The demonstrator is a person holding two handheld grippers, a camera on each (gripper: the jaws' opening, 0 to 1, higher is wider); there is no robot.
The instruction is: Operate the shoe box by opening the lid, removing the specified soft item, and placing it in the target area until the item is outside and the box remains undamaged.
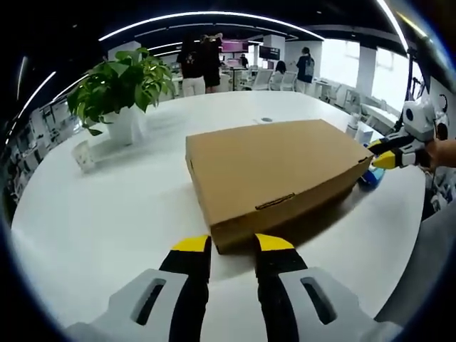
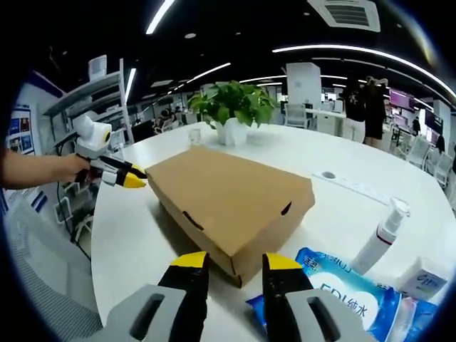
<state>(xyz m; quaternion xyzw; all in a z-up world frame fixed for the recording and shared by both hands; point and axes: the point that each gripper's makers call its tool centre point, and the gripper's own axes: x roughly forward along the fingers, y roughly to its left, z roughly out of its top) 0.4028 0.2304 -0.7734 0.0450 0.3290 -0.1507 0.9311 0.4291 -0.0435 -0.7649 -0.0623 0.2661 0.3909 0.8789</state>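
The box (image 1: 274, 178) sits closed; my left gripper (image 1: 233, 246) and right gripper (image 2: 231, 262), jaws parted and empty, must next lift its lid.

Opposing low close views, shared shoe box (image 1: 274, 178)

bright ceiling strips, sharp centre, warped edges.

One cardboard shoe box (image 1: 274, 178), lid closed, near the middle of the white table (image 1: 107, 221). One potted plant (image 1: 121, 89) toward the far edge. One small cup (image 1: 83, 155) just beside it. One pump bottle (image 2: 381, 239), one blue wipes pack (image 2: 349, 296) and one small carton (image 2: 424, 278) near the edge by the right gripper (image 2: 231, 265). Two grippers counted, with the left gripper (image 1: 231, 246).
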